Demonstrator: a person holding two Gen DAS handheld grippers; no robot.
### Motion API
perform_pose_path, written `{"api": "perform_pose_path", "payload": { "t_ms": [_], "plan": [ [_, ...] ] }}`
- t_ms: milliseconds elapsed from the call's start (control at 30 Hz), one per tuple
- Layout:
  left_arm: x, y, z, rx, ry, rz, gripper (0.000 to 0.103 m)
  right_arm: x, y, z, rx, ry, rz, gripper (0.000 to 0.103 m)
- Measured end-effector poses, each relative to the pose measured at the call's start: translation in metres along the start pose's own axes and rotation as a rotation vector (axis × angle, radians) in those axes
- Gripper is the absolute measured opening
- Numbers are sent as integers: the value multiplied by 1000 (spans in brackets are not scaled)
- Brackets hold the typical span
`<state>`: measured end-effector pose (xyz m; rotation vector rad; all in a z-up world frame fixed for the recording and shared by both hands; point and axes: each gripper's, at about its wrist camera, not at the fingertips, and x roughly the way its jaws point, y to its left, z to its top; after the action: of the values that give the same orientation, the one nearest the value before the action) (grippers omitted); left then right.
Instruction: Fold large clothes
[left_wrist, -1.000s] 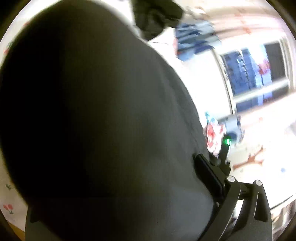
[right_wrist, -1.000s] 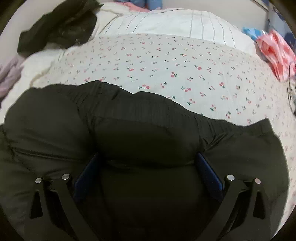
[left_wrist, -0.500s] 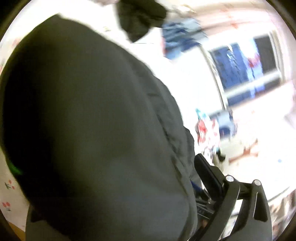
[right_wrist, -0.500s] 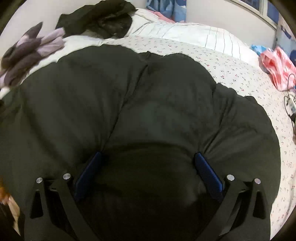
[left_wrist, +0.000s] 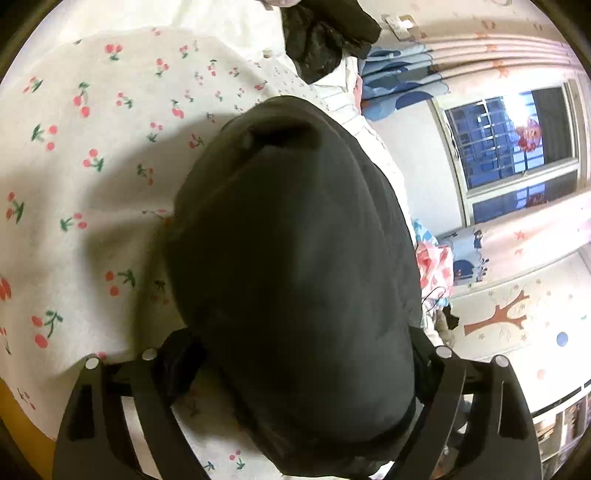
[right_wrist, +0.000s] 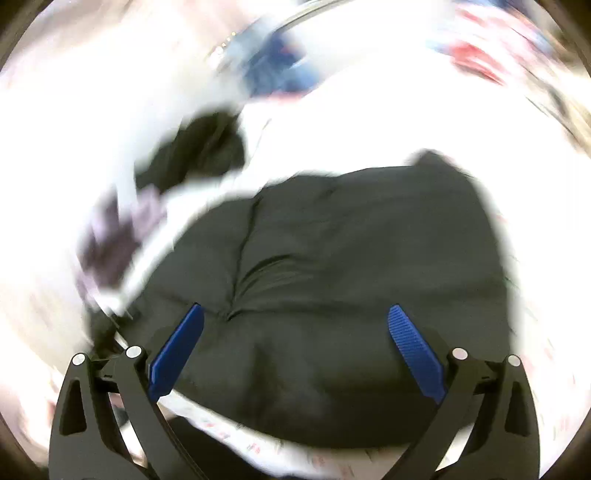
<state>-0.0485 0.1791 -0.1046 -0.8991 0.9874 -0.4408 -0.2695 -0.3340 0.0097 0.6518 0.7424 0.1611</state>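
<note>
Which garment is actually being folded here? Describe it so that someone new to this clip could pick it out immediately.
Start at the bed's cherry-print sheet. The dark puffy garment bulges in the middle of it, right in front of the left gripper. Unlike the crumpled black pile further up the bed, it is smooth, bulky and spread out.

— Where's open room?
— Cherry-print bed sheet (left_wrist: 92, 166) left of the black garment (left_wrist: 295, 266) lies bare.
— Obstacles?
— The dark clothes pile (left_wrist: 325, 33) at the far side.
</note>
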Motion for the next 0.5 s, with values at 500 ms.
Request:
{"api": "perform_pose_path", "payload": {
  "t_ms": [500],
  "plan": [
    [3,7,13,-49,23,60,94,36,-122,-42,458,183,282,97]
  ]
}}
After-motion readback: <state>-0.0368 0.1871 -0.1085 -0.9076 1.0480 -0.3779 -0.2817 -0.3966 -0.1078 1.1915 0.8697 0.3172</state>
